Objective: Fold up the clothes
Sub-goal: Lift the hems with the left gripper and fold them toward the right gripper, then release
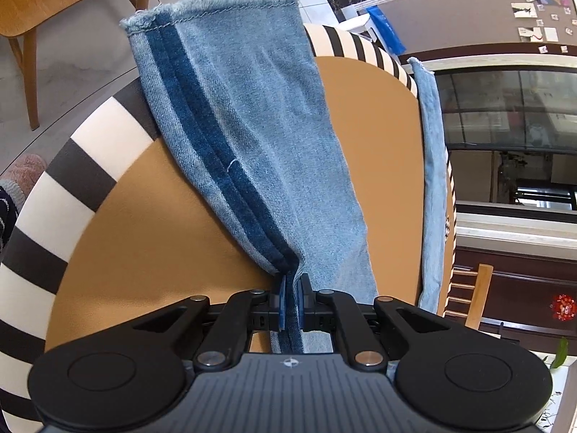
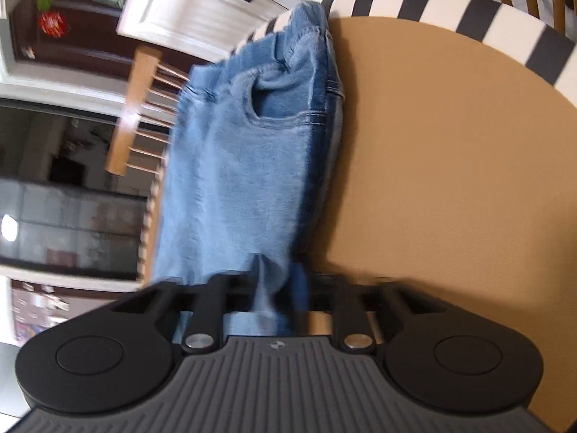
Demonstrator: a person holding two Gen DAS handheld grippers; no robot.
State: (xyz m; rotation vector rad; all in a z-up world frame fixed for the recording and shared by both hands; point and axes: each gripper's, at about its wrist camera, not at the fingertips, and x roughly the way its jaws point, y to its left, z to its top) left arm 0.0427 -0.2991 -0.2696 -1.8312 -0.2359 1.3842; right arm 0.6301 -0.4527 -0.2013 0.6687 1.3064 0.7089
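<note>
Over the tan table (image 1: 144, 216), both grippers (left (image 1: 291, 288), right (image 2: 279, 281)) pinch the jeans (image 1: 245, 108).

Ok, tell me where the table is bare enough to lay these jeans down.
Bare tan table lies between the striped rim and the jeans held by the left gripper. The right gripper has more beside the waistband. The far edge is crowded.

Grey tile floor (image 1: 83, 68), wooden chair (image 2: 133, 108), white cabinet (image 2: 202, 3)
</note>
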